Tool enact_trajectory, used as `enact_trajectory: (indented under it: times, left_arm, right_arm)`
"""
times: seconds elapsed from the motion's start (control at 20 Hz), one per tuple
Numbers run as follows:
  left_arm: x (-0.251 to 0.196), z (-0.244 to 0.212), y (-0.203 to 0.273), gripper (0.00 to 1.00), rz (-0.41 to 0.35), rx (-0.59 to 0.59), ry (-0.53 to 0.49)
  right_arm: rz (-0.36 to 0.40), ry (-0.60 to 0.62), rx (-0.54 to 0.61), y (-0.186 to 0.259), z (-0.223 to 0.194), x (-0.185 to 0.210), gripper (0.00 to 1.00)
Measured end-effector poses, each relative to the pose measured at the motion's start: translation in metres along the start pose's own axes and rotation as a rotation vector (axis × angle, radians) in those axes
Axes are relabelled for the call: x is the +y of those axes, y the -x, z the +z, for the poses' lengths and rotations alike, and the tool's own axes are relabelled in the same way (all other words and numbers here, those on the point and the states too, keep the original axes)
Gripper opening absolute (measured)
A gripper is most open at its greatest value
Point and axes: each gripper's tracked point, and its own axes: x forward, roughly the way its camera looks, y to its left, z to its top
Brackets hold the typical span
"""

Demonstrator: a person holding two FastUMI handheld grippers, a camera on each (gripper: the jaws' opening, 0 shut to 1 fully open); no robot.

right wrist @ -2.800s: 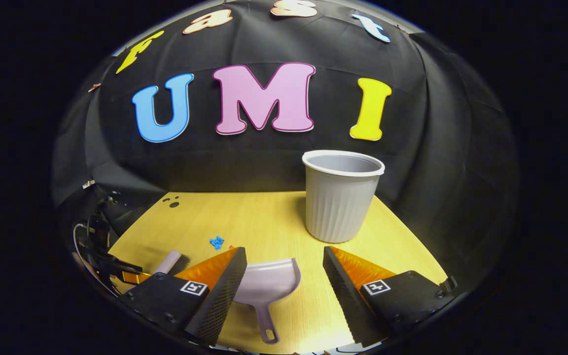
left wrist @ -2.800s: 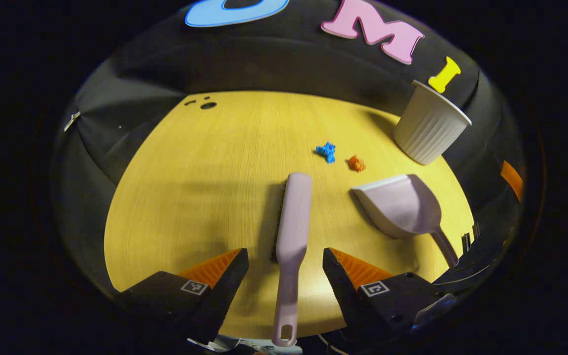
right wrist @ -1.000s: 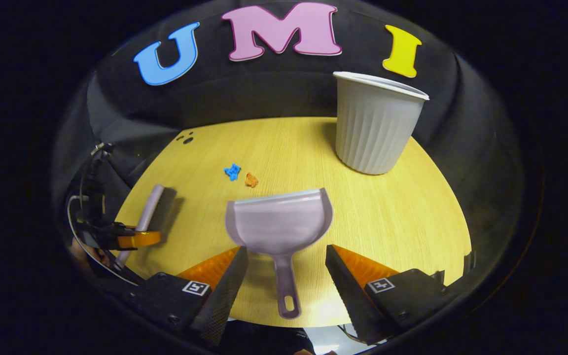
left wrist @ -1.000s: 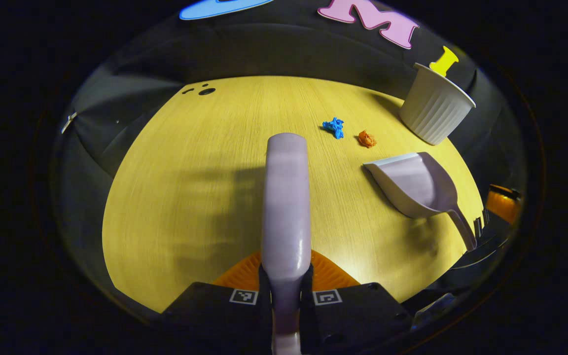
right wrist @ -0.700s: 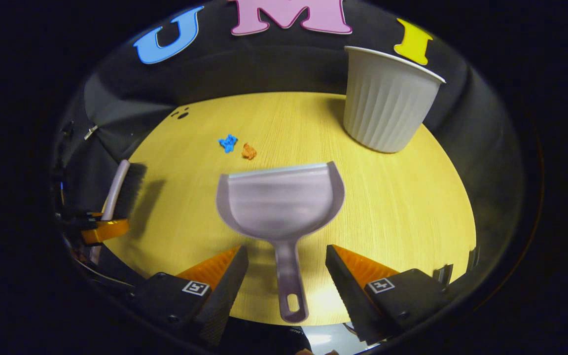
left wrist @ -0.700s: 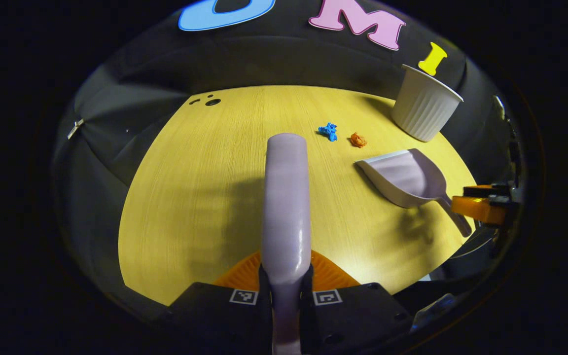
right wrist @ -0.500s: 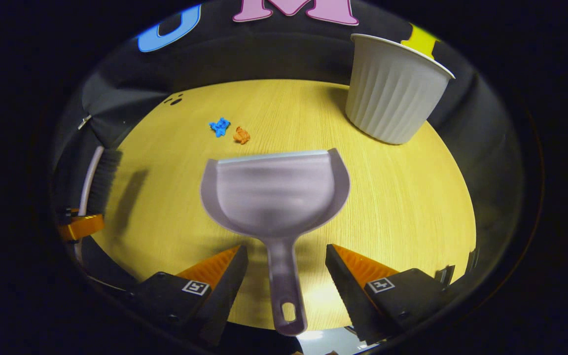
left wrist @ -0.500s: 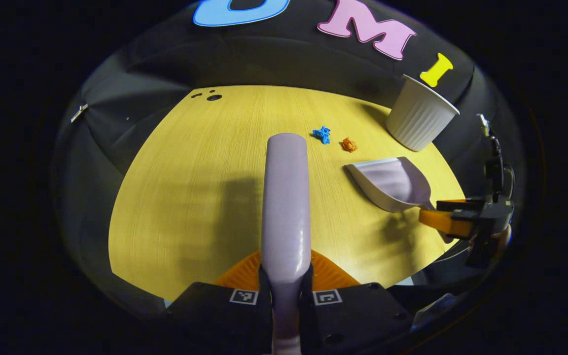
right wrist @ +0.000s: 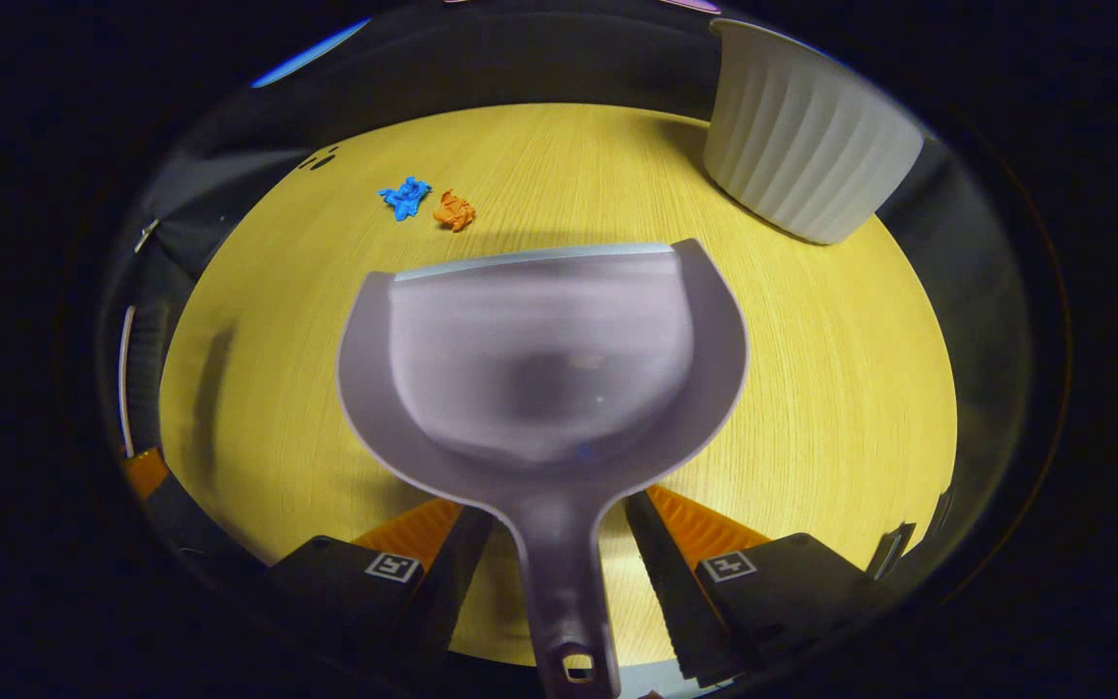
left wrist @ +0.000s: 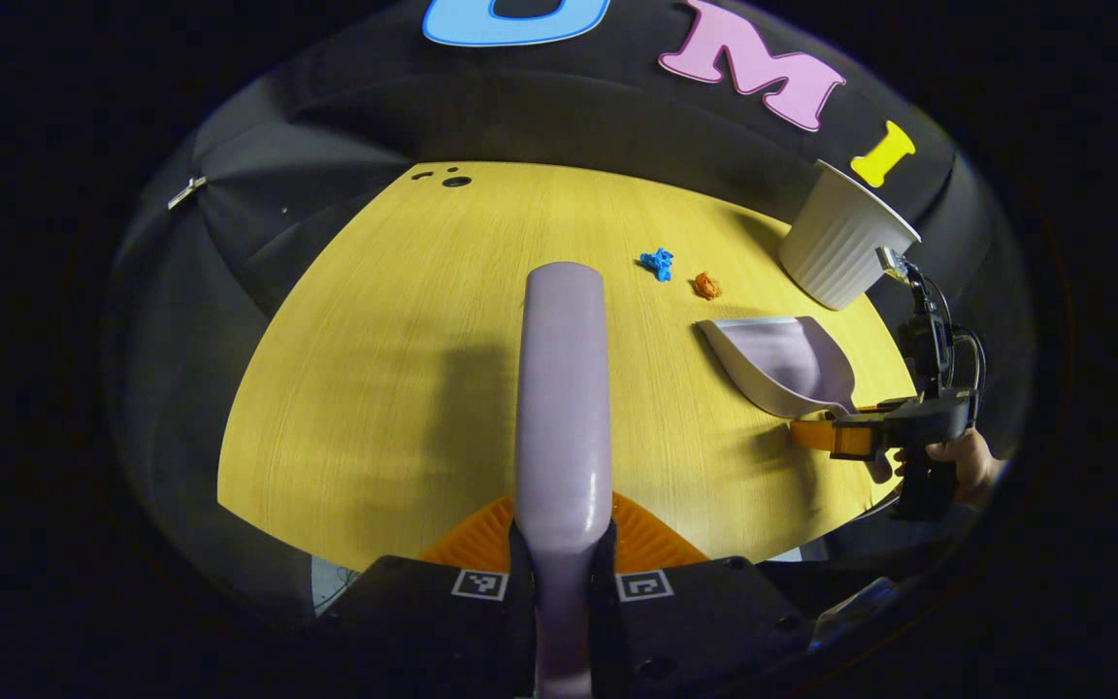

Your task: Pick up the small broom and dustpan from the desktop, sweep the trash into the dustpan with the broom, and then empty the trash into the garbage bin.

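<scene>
Left gripper (left wrist: 562, 544): clenched on the handle of the small broom (left wrist: 564, 398), both fingers pressing its sides; the broom's back runs forward above the near part of the bench (left wrist: 375, 369)
Right gripper (right wrist: 551, 539): fingers parted, one on each side of the dustpan's handle; whether they touch it I cannot tell; in the left gripper view it sits at the bench's right edge (left wrist: 845, 434) with a hand (left wrist: 967, 456) behind it
Dustpan (right wrist: 544, 359): on the bench near its right edge, mouth toward the far edge; handle between the right gripper's fingers
Trash: blue scrap (right wrist: 405, 197) and orange scrap (right wrist: 454, 210) just beside each other, beyond the dustpan's mouth, toward the far edge
Garbage bin (right wrist: 806, 155): white, ribbed, upright at the far right corner of the bench
</scene>
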Motion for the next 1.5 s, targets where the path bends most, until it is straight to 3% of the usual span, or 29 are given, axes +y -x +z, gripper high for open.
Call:
enact_trajectory:
  times: [0.05, 0.15, 0.2, 0.35, 0.7, 1.15, 1.2, 1.5]
  left_arm:
    - [0.001, -0.001, 0.0, 0.26, 0.005, 0.0, 0.007]
    - [0.003, -0.002, 0.0, 0.26, 0.015, 0.004, 0.019]
    - [0.004, -0.003, -0.001, 0.26, 0.02, 0.006, 0.025]
    - [0.002, 0.003, -0.008, 0.26, 0.026, 0.01, 0.036]
    - [-0.007, 0.039, -0.041, 0.26, 0.024, 0.044, -0.03]
    - [-0.026, 0.108, -0.118, 0.26, 0.038, 0.101, -0.152]
    - [-0.029, 0.117, -0.127, 0.26, 0.04, 0.102, -0.163]
    - [-0.045, 0.161, -0.175, 0.26, 0.048, 0.127, -0.315]
  right_arm:
    - [-0.001, -0.003, 0.004, -0.001, 0.001, 0.0, 0.87]
    - [0.006, 0.012, 0.002, -0.001, 0.002, 0.0, 0.72]
    - [0.008, 0.015, 0.006, -0.001, 0.002, -0.001, 0.56]
    - [0.035, 0.019, 0.01, 0.003, 0.003, -0.002, 0.42]
    - [0.12, 0.05, 0.008, 0.001, 0.002, -0.003, 0.36]
    - [0.131, 0.236, -0.053, 0.008, 0.01, -0.043, 0.35]
    - [0.135, 0.262, -0.059, 0.01, 0.01, -0.048, 0.31]
    - [0.184, 0.361, -0.043, 0.017, 0.007, -0.063, 0.35]
